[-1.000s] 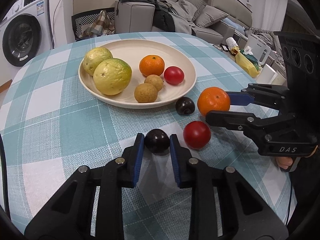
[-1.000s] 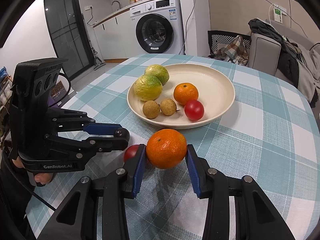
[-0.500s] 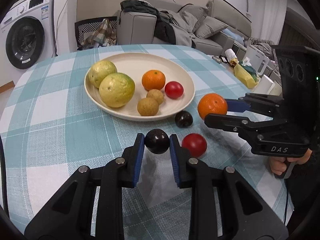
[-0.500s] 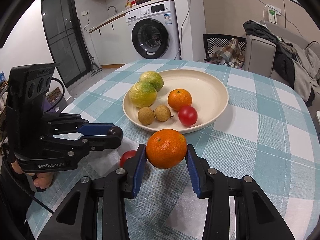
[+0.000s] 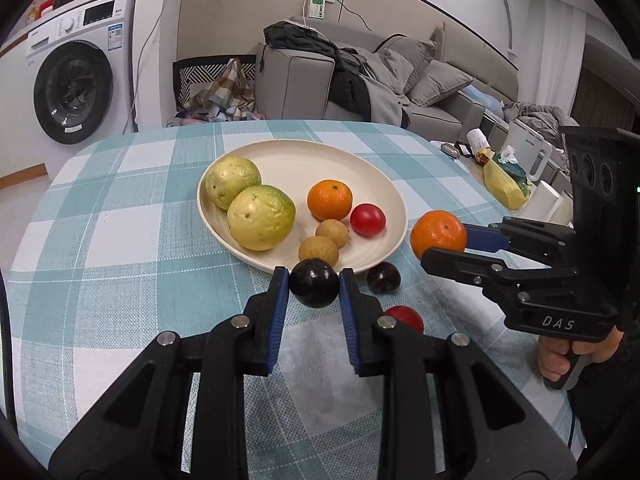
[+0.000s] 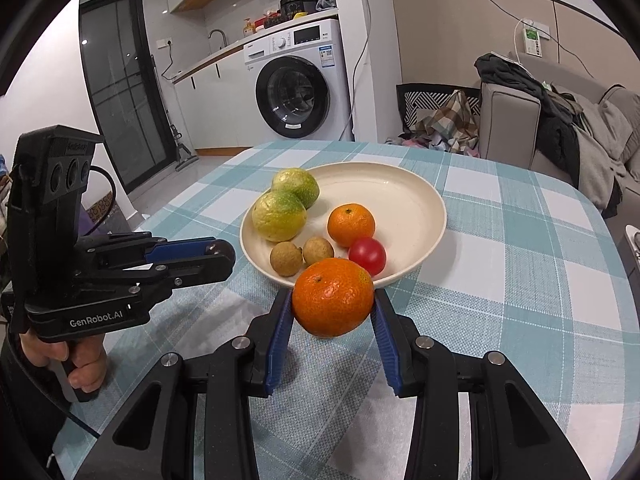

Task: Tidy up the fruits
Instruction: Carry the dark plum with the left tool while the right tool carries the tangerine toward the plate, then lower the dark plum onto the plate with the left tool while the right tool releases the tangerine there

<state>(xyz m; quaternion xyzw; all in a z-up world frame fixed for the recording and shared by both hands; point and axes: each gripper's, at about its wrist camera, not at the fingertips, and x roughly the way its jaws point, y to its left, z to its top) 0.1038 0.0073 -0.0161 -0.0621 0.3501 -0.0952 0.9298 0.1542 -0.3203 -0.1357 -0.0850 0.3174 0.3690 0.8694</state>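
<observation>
The left gripper [image 5: 314,282] is clamping a dark plum [image 5: 314,288], half-hiding a tomato [image 5: 406,316] on the worktop [image 5: 120,240]; the right gripper [image 6: 332,312] is gripping a mandarin [image 6: 333,303], its lifted height unclear.

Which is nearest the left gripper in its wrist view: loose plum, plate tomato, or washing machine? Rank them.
From the left gripper:
1. Loose plum, on the cloth just to its right.
2. Plate tomato, farther ahead, near the plate's right rim.
3. Washing machine, far back left, off the table.
</observation>
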